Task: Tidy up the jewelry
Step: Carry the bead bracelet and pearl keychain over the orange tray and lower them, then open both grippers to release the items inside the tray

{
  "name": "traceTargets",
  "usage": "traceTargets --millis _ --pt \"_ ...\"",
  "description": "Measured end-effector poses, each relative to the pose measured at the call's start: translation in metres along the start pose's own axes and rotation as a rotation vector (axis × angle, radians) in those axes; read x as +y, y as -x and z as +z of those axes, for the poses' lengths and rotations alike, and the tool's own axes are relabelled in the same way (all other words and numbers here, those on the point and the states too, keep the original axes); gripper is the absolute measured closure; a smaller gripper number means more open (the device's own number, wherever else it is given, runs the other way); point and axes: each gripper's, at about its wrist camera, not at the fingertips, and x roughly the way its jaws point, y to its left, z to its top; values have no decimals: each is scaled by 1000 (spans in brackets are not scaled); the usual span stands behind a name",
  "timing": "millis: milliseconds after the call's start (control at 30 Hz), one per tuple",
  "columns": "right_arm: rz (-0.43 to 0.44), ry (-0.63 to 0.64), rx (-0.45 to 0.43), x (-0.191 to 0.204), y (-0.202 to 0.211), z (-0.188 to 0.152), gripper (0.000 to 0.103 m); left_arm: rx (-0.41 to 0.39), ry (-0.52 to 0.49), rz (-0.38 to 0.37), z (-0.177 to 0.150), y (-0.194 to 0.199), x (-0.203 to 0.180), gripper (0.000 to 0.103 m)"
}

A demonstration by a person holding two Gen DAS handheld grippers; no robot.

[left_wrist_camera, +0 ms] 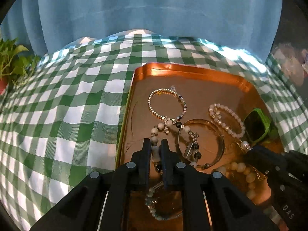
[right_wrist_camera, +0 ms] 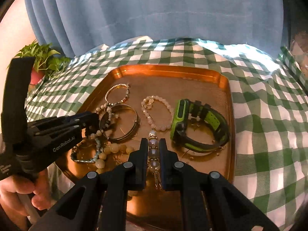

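Your left gripper (left_wrist_camera: 156, 144) has a white-and-black bead bracelet (left_wrist_camera: 155, 151) pinched between its fingers: the beads run up the narrow gap between the two pads, and the rest of the strand loops ahead over the copper tray (left_wrist_camera: 192, 71), past a silver wing charm (left_wrist_camera: 166, 125) and a feather charm (left_wrist_camera: 187, 150). Below the fingers a teal bead bracelet (left_wrist_camera: 152, 206) curls on the tray floor under the gripper body.

Your right gripper (right_wrist_camera: 153, 144) is closed narrow on a pearl bracelet (right_wrist_camera: 153, 152); three large pale beads sit stacked between its pads, one white pearl pokes out just past the fingertips, and a gold clasp (right_wrist_camera: 157, 181) hangs behind the beads, near the fingers' base.

Ahead of the left fingers lies a gold-and-silver bead bracelet (left_wrist_camera: 165, 104), farthest up the tray. A plain metal bangle (right_wrist_camera: 120, 123) rests between the two grippers, and a pink bead bracelet (right_wrist_camera: 156, 113) lies just beyond your right fingertips. A green and black watch (right_wrist_camera: 198, 127) lies on its side to the right of them. Cream round beads (right_wrist_camera: 113, 150) lie bunched at the near left of the tray.

The tray sits on a green checked cloth (right_wrist_camera: 259, 115), with a potted plant (right_wrist_camera: 42, 61) at the far left, in front of a blue curtain (right_wrist_camera: 154, 9)
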Motion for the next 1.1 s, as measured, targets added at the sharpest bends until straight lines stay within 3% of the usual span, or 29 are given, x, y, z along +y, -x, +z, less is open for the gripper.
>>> traceTargets --millis 67,100,133,200,300,467,600,867,1100 --pt "-5 -3 9 0 -2 -1 88 8 -14 16 1 4 -4 68" --pt "-15 -12 13 -2 -3 -1 86 5 -17 29 1 7 -4 47" --pt "-17 -18 13 -2 -3 -1 78 -8 -23 26 0 12 -5 34" --pt "-5 -30 11 -3 -2 0 68 -28 -39 -3 -2 25 -10 16" --pt "9 -52 4 -3 2 -1 62 -92 -73 83 -10 47 -14 16" --pt "64 -114 -9 -3 26 -14 61 -76 -35 -4 -29 86 -10 15" --pt "71 -103 -37 8 69 -35 54 -97 -22 -12 -53 135 -12 14" --pt "61 -47 -99 34 161 -97 17 -117 -47 -15 -120 218 -22 12" --pt "7 -61 -140 52 232 -142 14 -122 0 -59 -163 292 -18 12"
